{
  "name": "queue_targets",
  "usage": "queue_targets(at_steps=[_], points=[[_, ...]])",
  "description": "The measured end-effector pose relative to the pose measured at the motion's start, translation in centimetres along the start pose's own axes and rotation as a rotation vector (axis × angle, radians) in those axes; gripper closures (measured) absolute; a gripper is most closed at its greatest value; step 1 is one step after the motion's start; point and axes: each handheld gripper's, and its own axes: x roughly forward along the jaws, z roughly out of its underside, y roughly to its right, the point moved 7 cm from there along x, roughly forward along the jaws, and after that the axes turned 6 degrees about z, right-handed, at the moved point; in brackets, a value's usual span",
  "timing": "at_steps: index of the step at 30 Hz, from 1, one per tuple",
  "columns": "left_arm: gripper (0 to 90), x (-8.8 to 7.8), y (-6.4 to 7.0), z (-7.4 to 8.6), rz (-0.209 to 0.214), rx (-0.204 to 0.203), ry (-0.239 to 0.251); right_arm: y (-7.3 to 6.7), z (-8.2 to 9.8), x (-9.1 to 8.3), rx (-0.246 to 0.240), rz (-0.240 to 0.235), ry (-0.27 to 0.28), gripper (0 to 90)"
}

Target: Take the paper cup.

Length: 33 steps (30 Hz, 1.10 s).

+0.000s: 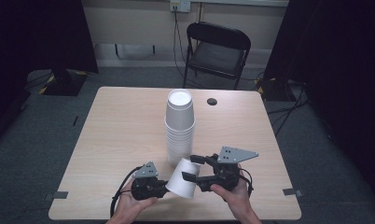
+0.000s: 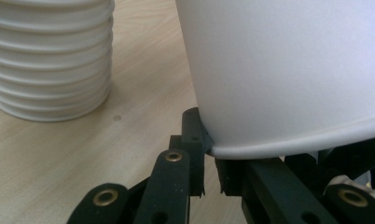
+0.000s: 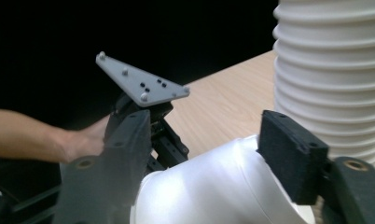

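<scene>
Both grippers are working on a single white paper cup near the table's near edge. Left gripper is pinching the cup's rolled rim, its jaws nearly closed with only the thin rim between them, as the left gripper view shows. Right gripper is straddling the cup's body from the right, its jaws spread wide on either side of the narrower base end; in the right gripper view the foam pads are sitting against the cup's wall, though whether they are pressing it I cannot tell.

That cup is lying tilted, its wide mouth pointing toward the near left and its closed bottom toward the far right. Its surface is plain, smooth and slightly glossy, with a neat curled lip.

Just beyond it, a tall stack of white cups is standing upside down around the middle of the table, its many rims forming tight ribbed bands down the lower half. A person's hands are holding each gripper from the near edge.
</scene>
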Motion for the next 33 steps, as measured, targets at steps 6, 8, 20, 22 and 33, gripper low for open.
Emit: queue_targets(at_steps=[6, 8, 20, 22, 33], points=[[83.4, -0.1, 0.1, 0.0, 0.002, 0.000, -0.006, 0.3, 0.5, 0.2, -0.016, 0.008, -0.025, 46.1], [83.4, -0.1, 0.1, 0.0, 0.006, 0.002, -0.005, 0.4, 0.6, 0.1, -0.025, 0.017, -0.031, 46.3], [84.1, -0.7, -0.1, -0.4, 0.004, -0.020, 0.042, 0.9, 1.1, -0.1, -0.063, 0.055, -0.082, 47.0], [84.8, -0.9, -0.1, -0.5, 0.003, -0.017, 0.055, 1.2, 1.5, 0.0, -0.059, 0.071, -0.094, 46.4], [86.4, -2.0, -0.1, -1.5, 0.029, -0.013, 0.113, 1.8, 2.4, -0.6, -0.039, 0.051, -0.101, 38.5]])
